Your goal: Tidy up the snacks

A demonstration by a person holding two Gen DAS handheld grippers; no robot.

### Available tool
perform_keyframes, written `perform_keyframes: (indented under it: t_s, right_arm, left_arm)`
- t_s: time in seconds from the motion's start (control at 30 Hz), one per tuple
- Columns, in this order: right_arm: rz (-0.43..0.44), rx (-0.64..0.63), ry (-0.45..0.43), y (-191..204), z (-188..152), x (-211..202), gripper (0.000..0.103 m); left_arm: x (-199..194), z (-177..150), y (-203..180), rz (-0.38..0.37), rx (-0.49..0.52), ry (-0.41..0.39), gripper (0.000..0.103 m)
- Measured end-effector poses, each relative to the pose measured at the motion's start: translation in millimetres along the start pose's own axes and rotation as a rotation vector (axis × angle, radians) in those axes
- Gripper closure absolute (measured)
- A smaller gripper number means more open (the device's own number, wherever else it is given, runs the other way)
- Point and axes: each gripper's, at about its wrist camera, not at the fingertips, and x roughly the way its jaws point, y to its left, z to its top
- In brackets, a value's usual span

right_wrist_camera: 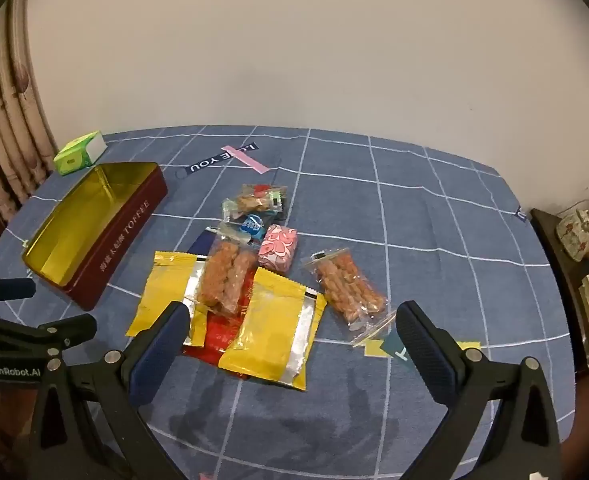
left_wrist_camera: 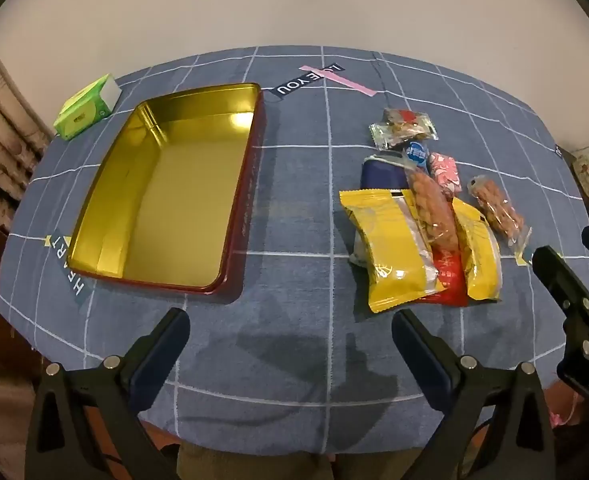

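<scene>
An open dark-red tin (left_wrist_camera: 236,216) (right_wrist_camera: 122,240) with a gold inside and nothing in it lies on the left of the blue checked tablecloth. To its right is a heap of snacks: two yellow packets (left_wrist_camera: 390,256) (right_wrist_camera: 278,332), a red packet (left_wrist_camera: 448,280) under them, clear bags of orange twists (left_wrist_camera: 434,208) (right_wrist_camera: 346,288), a pink wrapped sweet (right_wrist_camera: 278,250) and a clear candy bag (left_wrist_camera: 404,126). My left gripper (left_wrist_camera: 290,320) hovers open over bare cloth near the front edge. My right gripper (right_wrist_camera: 290,316) hangs open above the nearer yellow packet, holding nothing.
A green tissue pack (left_wrist_camera: 88,106) (right_wrist_camera: 79,154) lies at the far left corner. A plain wall rises behind the table. A curtain (right_wrist_camera: 10,128) hangs at the left, and a cluttered shelf (right_wrist_camera: 586,264) stands past the table's right edge.
</scene>
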Motion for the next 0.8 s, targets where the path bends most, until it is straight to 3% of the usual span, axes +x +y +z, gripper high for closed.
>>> perform_keyframes:
  t_s: [0.8]
  right_arm:
    - [0.055,0.039,0.024,-4,-7,8,0.001]
  left_arm:
    - [11,-5,-2,0.005,0.003,0.018,0.000]
